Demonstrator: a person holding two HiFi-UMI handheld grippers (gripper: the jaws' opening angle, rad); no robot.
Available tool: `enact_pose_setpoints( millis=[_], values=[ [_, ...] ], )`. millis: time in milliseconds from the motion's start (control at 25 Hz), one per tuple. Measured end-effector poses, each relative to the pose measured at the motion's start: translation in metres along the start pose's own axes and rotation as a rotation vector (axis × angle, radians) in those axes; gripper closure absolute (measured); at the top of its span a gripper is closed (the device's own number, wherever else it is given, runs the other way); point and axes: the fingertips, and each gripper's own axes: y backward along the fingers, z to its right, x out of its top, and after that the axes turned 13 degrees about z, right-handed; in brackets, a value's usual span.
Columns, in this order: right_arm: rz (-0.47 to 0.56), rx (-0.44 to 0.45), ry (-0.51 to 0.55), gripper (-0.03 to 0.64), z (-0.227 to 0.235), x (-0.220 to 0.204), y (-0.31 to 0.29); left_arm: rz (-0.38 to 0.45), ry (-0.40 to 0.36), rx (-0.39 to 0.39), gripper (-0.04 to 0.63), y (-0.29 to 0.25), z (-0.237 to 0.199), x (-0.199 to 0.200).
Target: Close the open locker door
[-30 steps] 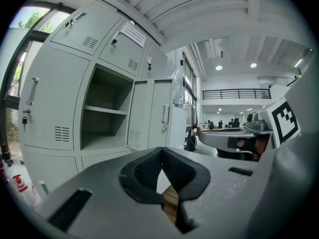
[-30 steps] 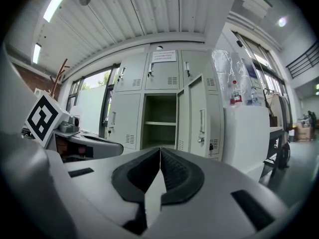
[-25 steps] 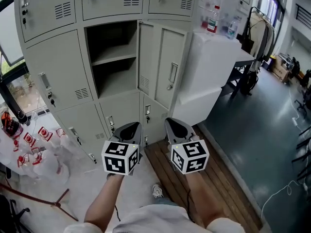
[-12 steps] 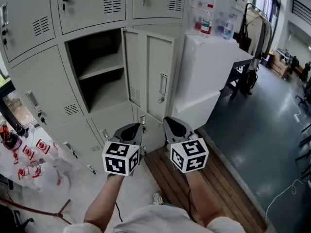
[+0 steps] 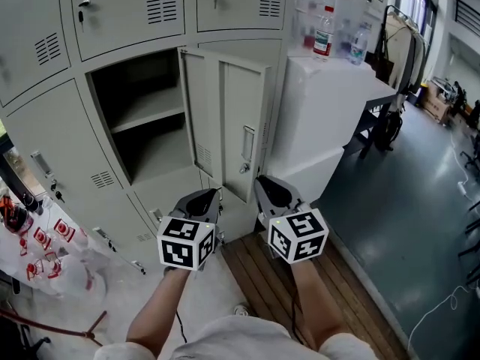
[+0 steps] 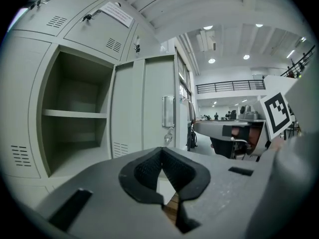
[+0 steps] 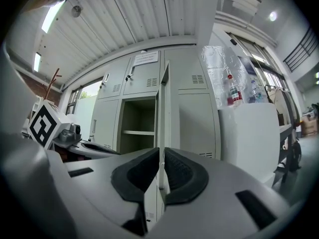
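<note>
Now the door point(image 5: 225, 118) is standing wide open, its free edge jutting toward the grippers. Left of the door the compartment point(image 5: 139, 126) is gaping; right of it a white box point(image 5: 330, 103) is sitting near. The left gripper point(image 5: 199, 197) and right gripper point(image 5: 270, 186) are hovering short of the door, each with jaws pressed together on nothing. The right gripper view is showing the door edge-on; the left gripper view is showing its handle point(image 6: 168, 111).

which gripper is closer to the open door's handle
Right. The right gripper sits just below the handle in the head view; the left gripper is further left, below the door's hinge side.
</note>
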Motion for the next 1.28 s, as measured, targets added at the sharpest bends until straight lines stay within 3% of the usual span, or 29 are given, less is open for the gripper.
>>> enact_pose_setpoints(
  millis=[600,840,1280],
  values=[
    [0.047,0.167,-0.046,0.564,0.026,0.018,-0.03,0.015,-0.007,0.066,0.589,-0.038,-0.018,0.003],
    [0.077,0.255,-0.122,0.523,0.034,0.021,-0.036,0.024,-0.008,0.098,0.589,-0.05,-0.022,0.002],
    [0.102,0.393,-0.185,0.52,0.036,0.018,-0.043,0.029,-0.013,0.154,0.589,-0.056,-0.027,0.001]
  ],
)
